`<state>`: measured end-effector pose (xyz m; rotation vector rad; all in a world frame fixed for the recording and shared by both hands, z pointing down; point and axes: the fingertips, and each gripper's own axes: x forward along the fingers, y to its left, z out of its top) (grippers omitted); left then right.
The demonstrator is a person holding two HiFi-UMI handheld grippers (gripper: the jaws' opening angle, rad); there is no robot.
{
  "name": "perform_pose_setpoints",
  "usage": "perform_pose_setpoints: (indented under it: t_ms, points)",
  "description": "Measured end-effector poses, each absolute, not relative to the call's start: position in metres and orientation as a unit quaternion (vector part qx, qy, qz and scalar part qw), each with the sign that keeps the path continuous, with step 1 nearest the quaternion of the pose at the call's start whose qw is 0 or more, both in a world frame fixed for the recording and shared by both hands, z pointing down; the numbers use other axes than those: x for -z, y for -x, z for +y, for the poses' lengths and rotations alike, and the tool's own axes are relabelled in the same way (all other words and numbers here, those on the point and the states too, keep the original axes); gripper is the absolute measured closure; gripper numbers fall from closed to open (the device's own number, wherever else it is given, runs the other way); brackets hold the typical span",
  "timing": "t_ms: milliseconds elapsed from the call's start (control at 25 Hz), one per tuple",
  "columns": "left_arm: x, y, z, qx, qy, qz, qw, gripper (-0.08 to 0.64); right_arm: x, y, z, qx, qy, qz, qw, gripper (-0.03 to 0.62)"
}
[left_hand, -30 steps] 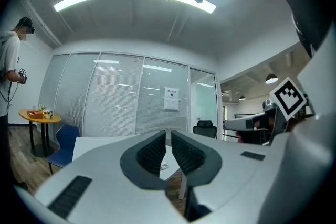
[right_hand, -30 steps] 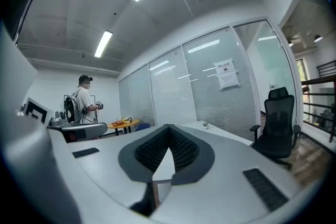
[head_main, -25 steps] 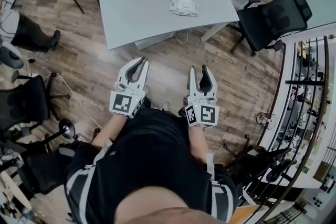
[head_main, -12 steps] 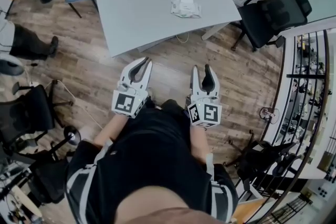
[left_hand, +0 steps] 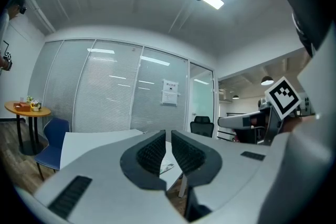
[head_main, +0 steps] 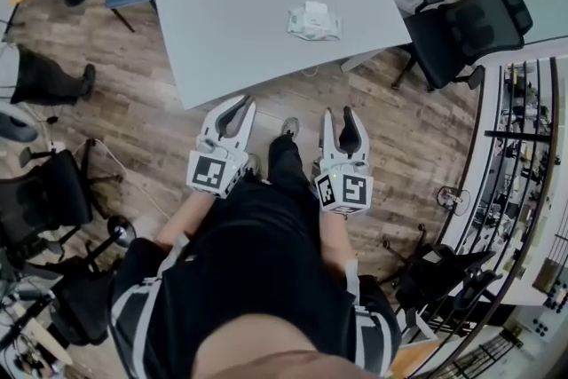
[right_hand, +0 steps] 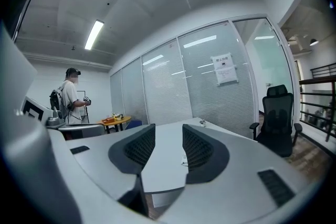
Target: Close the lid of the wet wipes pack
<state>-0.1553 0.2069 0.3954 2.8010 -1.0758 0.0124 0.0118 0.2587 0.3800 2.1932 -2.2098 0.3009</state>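
Currently, left gripper (left_hand: 168,135) jaws are all but together, holding nothing; right gripper (right_hand: 168,128) jaws stand partly apart, likewise empty. Both have advanced toward the table (head_main: 222,13) ahead, and a shoe (head_main: 289,127) now shows between them. Wet wipes pack (head_main: 313,20) lies well beyond the tips, untouched. Judged: approach under way, lid not yet addressed.
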Motion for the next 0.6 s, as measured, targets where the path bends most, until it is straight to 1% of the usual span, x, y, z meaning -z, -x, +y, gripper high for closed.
perform_pose_setpoints:
  t_ms: [360,600]
  points:
    - [-0.394,0.083,0.119,-0.017,-0.919,-0.389,0.061,0.509,-0.383,-0.084,0.156,-0.102,-0.671,-0.734,0.007,0.416]
    - [-0.404,0.036,0.070,-0.042,-0.905,-0.419,0.060,0.509,-0.389,-0.131,0.089,-0.109,-0.637,-0.763,0.020,0.414]
